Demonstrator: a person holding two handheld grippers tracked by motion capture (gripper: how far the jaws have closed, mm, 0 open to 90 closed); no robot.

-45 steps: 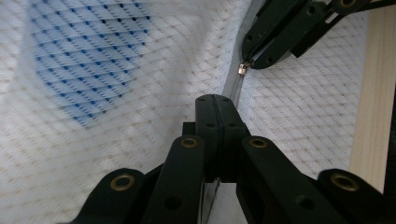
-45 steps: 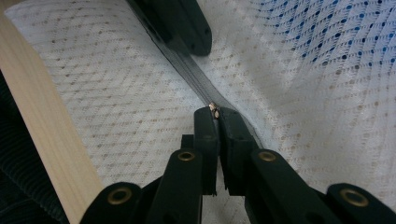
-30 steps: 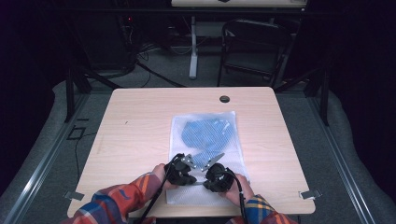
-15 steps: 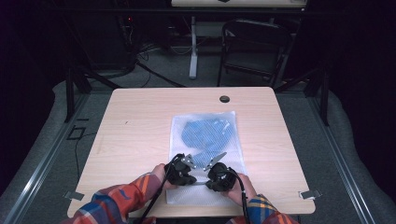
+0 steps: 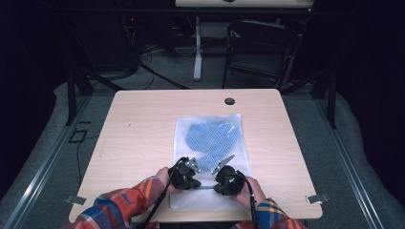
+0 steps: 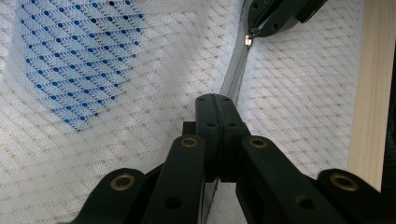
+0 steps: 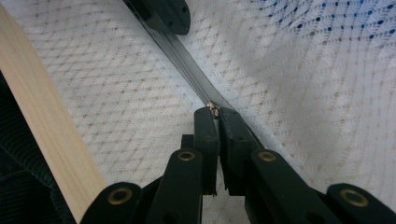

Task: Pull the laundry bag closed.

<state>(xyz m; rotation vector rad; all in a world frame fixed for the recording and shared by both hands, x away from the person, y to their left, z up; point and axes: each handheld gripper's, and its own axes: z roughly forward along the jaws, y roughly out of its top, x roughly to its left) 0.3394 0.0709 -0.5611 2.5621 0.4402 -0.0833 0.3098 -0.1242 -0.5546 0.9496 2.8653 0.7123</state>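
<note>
White mesh is what you are working on: a laundry bag (image 5: 210, 157) is lying flat in the middle of the wooden table (image 5: 138, 133), with a blue garment (image 5: 212, 138) showing through its far half. In the high view you are holding the left gripper (image 5: 190, 168) and the right gripper (image 5: 220, 169) side by side over the bag's near half, close to the table's near edge, and against the pictures from a second ago neither hand is sitting anywhere noticeably different. That is suggesting the grip is being set rather than the pull begun, so the bag is probably no further open than before. In the left gripper view your left gripper (image 6: 215, 100) is pressing its jaws together on the grey zipper tape (image 6: 233, 77), pinning the bag, while the other gripper is sitting farther along that tape by the small metal zipper pull (image 6: 249, 41). In the right gripper view your right gripper (image 7: 215, 112) is closing its jaws on the zipper pull (image 7: 213, 107), whose tip is peeking out between the tips, and the zipper tape (image 7: 180, 51) is running away toward the left gripper at the top. You are looking ready to draw the pull along the tape while the left side is anchoring the fabric.
</note>
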